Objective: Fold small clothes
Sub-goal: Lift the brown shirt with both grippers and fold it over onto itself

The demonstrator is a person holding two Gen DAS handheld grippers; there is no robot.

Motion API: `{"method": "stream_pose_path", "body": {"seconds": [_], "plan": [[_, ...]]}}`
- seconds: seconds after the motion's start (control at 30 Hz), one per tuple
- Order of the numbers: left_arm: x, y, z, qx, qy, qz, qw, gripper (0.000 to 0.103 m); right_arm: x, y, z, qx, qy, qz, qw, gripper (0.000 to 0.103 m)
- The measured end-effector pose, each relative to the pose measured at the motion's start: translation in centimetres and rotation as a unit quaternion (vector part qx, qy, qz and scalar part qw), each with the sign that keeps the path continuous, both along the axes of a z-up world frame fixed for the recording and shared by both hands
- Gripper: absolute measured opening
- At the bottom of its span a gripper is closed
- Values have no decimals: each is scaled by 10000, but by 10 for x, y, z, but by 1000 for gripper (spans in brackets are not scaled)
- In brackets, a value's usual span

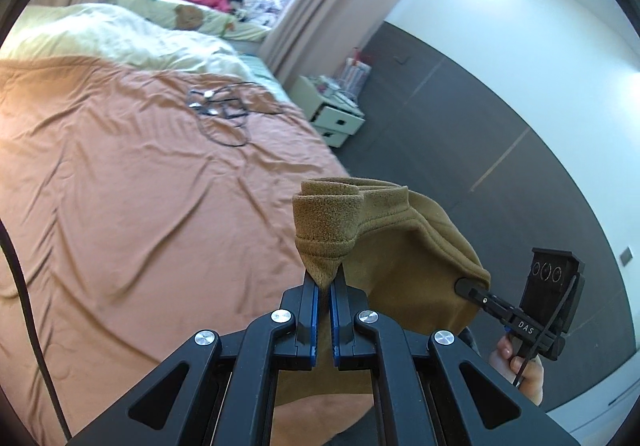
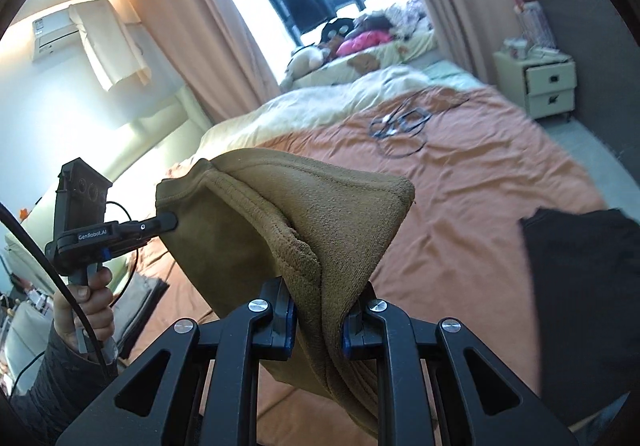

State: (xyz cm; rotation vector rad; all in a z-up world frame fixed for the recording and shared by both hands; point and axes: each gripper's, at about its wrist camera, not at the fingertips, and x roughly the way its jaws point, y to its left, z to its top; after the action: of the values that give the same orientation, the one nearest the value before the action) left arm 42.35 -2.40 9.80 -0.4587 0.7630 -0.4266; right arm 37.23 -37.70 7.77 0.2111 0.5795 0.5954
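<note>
Both tongs hold the brown garment (image 1: 384, 246) up above the orange bedsheet (image 1: 120, 185): left gripper (image 1: 325, 282) pinching its ribbed edge, right gripper (image 2: 320, 314) clamped on a thicker fold. Black cables (image 1: 224, 109) lie farther up that sheet.

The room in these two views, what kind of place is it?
Most likely a home bedroom. A wide bed with an orange sheet fills most of it, a small white bedside cabinet with drawers stands near, and long curtains hang at the window.
</note>
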Motion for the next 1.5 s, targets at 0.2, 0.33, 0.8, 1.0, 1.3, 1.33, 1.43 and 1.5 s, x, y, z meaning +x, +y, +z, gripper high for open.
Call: {"method": "stream_pose_path", "body": {"seconds": [0.2,0.33,0.8,1.0,1.3,1.33,1.43,1.5], "plan": [[6,-57,24,-10,-157,-438,9989,4,-39,-42,21,-134,-219,-411,9988,13],[11,-95,34,-34,-221,-741,9970,4,-62,-71,32,-169,-308,-744,9966,13],[17,-233,45,-17,-326,-1865,9819,4,-135,-114,49,-374,-581,-1694,9831,13],[18,-280,42,-80,-278,-2264,9736,4,-162,-118,53,-454,-643,-2035,9759,13],[38,-327,14,-95,-87,-2556,9667,4,-166,-114,47,-431,-531,-2421,9679,13],[42,-330,11,-94,-50,-2561,9666,4,-162,-113,46,-431,-508,-2449,9673,13],[62,-337,-5,-60,89,-2524,9676,4,-148,-103,39,-462,-401,-2538,9653,13],[76,-338,-15,-8,152,-2444,9696,4,-137,-101,36,-426,-312,-2569,9650,13]]}}
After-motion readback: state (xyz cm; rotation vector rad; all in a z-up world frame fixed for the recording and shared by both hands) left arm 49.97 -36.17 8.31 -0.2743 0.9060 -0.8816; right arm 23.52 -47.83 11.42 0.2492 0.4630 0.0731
